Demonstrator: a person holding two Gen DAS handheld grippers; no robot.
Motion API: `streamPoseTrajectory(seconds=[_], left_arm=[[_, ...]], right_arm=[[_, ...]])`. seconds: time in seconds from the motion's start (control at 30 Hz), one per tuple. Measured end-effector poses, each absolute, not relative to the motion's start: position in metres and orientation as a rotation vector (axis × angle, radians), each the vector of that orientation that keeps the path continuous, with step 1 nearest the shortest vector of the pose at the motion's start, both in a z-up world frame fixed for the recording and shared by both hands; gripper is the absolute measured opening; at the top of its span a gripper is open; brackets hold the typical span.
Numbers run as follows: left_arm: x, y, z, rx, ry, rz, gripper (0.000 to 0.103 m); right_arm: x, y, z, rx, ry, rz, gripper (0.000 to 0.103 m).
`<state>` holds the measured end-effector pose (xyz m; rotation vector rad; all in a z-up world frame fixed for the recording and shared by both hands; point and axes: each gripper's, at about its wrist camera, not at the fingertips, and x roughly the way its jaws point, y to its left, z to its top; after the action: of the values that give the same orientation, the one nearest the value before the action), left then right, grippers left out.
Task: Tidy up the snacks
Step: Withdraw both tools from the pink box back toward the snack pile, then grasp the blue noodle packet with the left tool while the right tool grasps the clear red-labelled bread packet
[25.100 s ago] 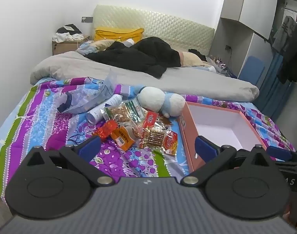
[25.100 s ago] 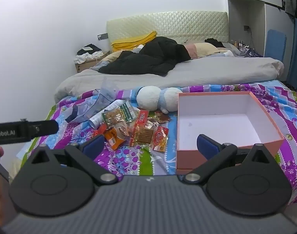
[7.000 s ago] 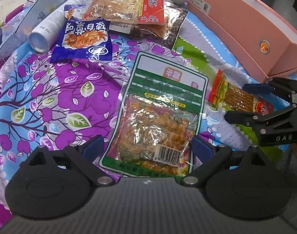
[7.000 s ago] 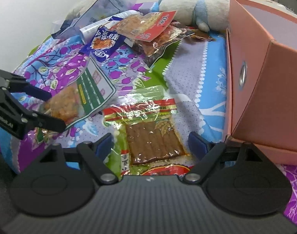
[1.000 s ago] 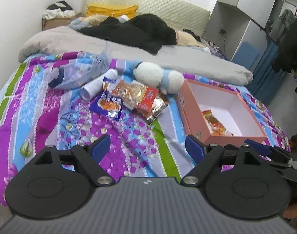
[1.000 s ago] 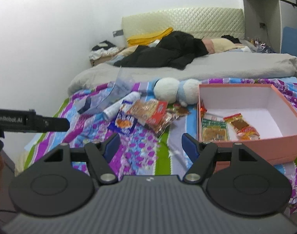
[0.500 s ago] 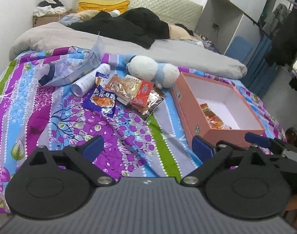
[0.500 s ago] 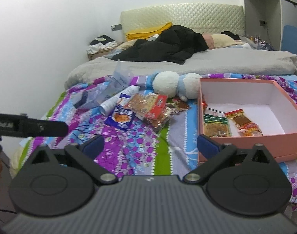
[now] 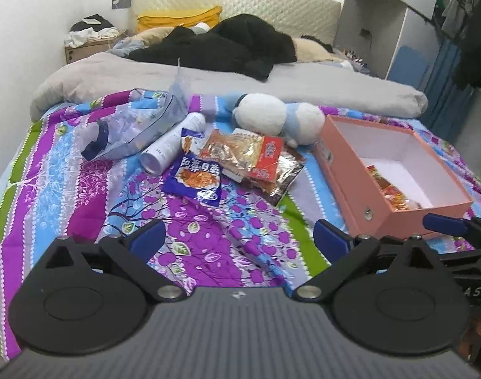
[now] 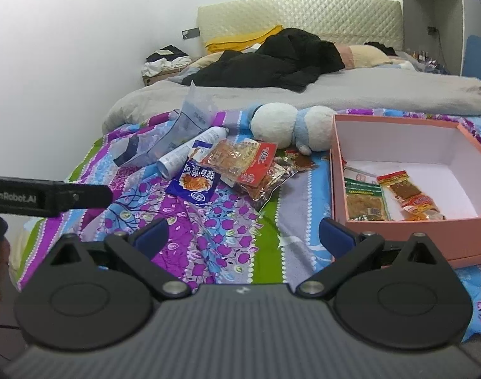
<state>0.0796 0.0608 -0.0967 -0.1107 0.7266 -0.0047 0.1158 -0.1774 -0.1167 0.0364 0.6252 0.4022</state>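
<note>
- Left wrist view. Left gripper [image 9: 237, 240]: jaws spread wide, nothing between them, having just opened further; poised over the patterned bedspread [image 9: 67, 195].
- Same view. Blue snack packet [image 9: 196, 180] lies nearest, flat, touching the white spray can [image 9: 174, 142] at its upper edge. Red-and-clear snack packet [image 9: 243, 154] overlaps a dark foil packet [image 9: 275, 180] just beside it.
- Same view. Pink box [image 9: 344, 170] to the right, open; only one red packet shows inside.
- Right wrist view. Right gripper [image 10: 245, 233]: jaws at full spread and empty, likewise just opened.
- Same view. The pink box [image 10: 335, 170] holds a green-labelled packet [image 10: 363, 195] and a red-banded packet [image 10: 404, 192], side by side on the near floor; the far half is free.
- Same view. Plush toy [image 10: 291, 126] and clear pouch [image 10: 174, 139]: not snacks, leave.
- Handling judgement: take the blue packet first by a free edge, pinching flat, clear of the can; lift before dragging, since the overlapped packets may shift together.
</note>
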Motion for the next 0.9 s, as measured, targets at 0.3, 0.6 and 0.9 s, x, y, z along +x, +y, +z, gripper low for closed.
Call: streamPoseTrajectory(seconds=[0.3, 0.6, 0.9], left_arm=[[0.102, 0.08, -0.122, -0.151, 0.734, 0.023, 0.101], [0.129, 0.097, -0.147, -0.174, 0.667, -0.017, 0.101], [0.162, 0.106, -0.198, -0.16, 0.678, 0.011, 0.095]], right_arm=[[0.137, -0.167, -0.132, 0.012, 0.635, 0.418, 0.103], [0.163, -0.147, -0.142, -0.042, 0.622, 0.428, 0.103], [0.206, -0.126, -0.164, -0.029, 0.613, 0.481, 0.101]])
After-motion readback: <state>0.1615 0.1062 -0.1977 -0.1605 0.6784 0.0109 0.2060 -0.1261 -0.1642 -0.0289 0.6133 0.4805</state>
